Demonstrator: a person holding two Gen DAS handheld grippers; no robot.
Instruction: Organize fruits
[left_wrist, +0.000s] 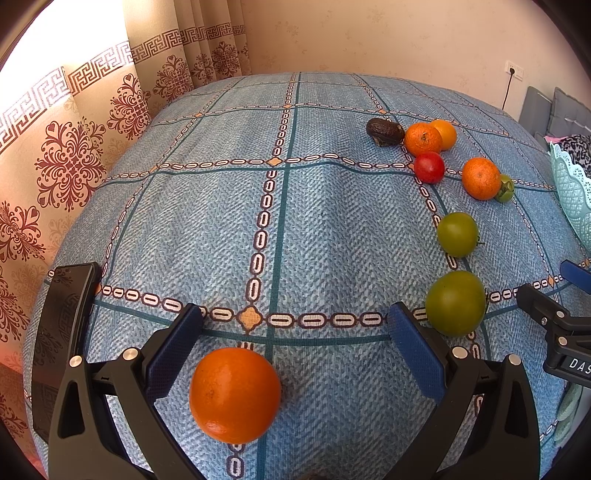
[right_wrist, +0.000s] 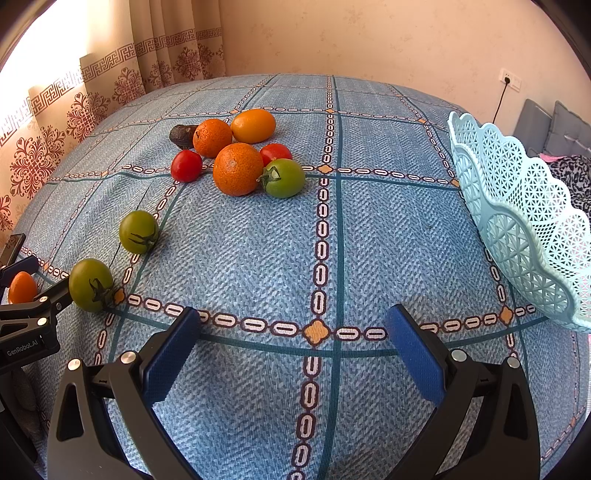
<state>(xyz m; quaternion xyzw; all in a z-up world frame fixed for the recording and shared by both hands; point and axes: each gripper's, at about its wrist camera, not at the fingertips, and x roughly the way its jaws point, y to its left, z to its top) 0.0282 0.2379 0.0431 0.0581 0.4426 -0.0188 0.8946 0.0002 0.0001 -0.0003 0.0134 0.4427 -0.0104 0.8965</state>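
Left gripper: blue-padded black jaws spread wide, nothing pinched — a round, smooth orange fruit lies on the cloth between them, nearer the left pad and well inside the tips. Right gripper: jaws likewise spread, empty, over bare cloth. The left is plainly the nearer tool; the fruit is round, so no long axis governs the grasp. Pale-blue plastic lattice basket: to the right, closest to the right gripper. Remaining fruits — green tomatoes, oranges, red tomatoes — sit further out. Surface: blue herringbone tablecloth with chain-pattern grid. Room: patterned curtains, beige wall.
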